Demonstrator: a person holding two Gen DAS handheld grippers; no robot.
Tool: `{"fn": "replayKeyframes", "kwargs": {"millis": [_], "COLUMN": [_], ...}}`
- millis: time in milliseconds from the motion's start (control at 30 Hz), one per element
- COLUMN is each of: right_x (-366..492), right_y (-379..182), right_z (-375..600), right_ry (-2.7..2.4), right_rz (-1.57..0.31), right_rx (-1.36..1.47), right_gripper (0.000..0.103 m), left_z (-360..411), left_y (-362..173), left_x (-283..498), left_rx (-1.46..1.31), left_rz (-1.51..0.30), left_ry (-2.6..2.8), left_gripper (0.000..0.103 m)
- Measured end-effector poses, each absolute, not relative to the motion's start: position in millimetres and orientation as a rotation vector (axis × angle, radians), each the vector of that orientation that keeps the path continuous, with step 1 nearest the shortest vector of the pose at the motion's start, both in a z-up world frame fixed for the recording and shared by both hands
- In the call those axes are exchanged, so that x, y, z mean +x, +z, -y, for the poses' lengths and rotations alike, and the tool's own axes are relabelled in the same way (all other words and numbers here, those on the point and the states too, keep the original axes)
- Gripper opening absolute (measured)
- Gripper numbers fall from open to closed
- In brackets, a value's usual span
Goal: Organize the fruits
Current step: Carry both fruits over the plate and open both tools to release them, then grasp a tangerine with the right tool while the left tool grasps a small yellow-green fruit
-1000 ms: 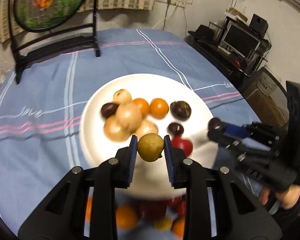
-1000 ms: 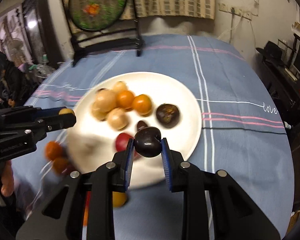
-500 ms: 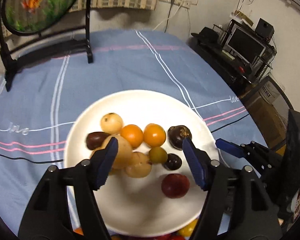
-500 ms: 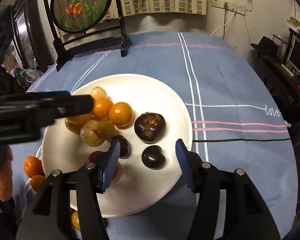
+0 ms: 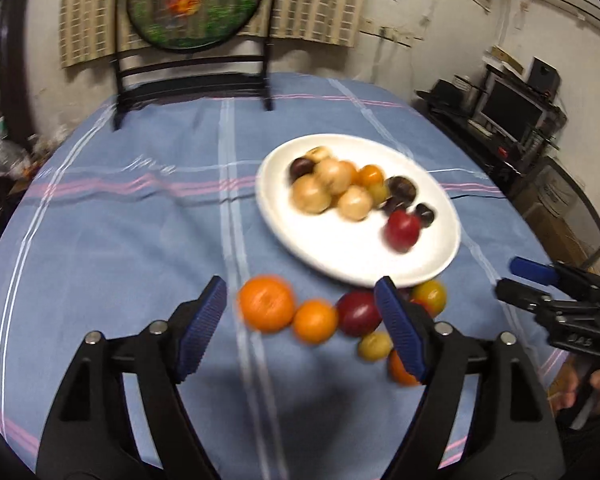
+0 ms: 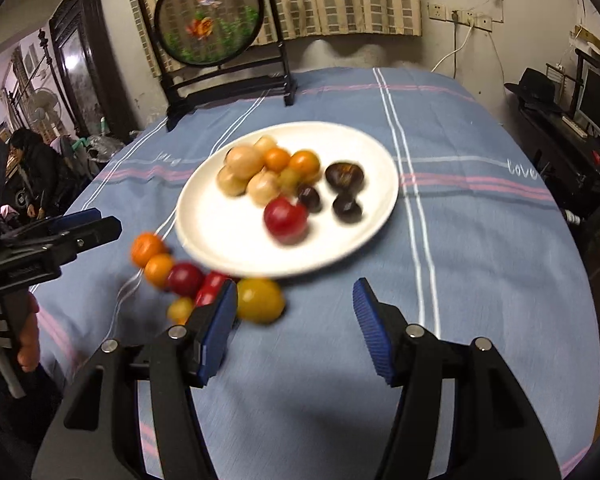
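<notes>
1. Blue striped tablecloth (image 5: 140, 240) covers the whole working surface and carries every item listed below.
2. White plate (image 6: 228, 240) sits near the middle of the cloth. It holds a cluster of pale tan fruits (image 6: 244, 162), two small oranges (image 6: 305, 162), a red fruit (image 6: 285, 218) and three dark fruits, one being the dark wrinkled fruit (image 6: 344, 175) toward the plate's right side.
3. Left gripper (image 5: 300, 320) hangs above the cloth on the near side of the plate, its jaws spread wide and holding nothing. Between its blue pads lie a large orange (image 5: 266, 306), a smaller orange (image 5: 315, 320) and a dark red fruit (image 5: 358, 312), all resting on the cloth.
4. Right gripper (image 6: 294, 330) likewise stands with jaws parted and empty, over bare cloth.
5. Loose fruits lie in a row just off the plate's near rim. A yellow fruit (image 6: 259, 300) rests beside the right gripper's left finger; motion blur makes the exact count of the rest uncertain.
</notes>
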State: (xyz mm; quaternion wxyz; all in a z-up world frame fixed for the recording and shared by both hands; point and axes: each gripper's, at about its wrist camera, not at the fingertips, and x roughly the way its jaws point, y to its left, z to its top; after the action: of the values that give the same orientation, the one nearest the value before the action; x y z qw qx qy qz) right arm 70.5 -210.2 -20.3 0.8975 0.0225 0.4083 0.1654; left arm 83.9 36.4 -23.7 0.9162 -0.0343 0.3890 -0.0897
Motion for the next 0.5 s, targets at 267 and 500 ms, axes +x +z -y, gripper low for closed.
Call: {"fn": "replayKeyframes", "kwargs": {"millis": [267, 500], "right_x": [54.3, 46.6], "right_y": [-19.1, -34.6], "right_z": [191.8, 166.0], "right_ry": [0.369, 0.437], "right_rz": [-0.850, -0.893], "right_rx": [0.019, -0.010], "right_gripper": [0.061, 0.065], "left_z": [-64.8, -72.1], "left_y": [-32.0, -37.2], "left_x": [55.0, 46.9], "left_rx": [-0.124, -0.126], "left_rz": [-0.807, -0.811], "left_ry": [-0.143, -0.130], "left_gripper": [0.080, 0.080]}}
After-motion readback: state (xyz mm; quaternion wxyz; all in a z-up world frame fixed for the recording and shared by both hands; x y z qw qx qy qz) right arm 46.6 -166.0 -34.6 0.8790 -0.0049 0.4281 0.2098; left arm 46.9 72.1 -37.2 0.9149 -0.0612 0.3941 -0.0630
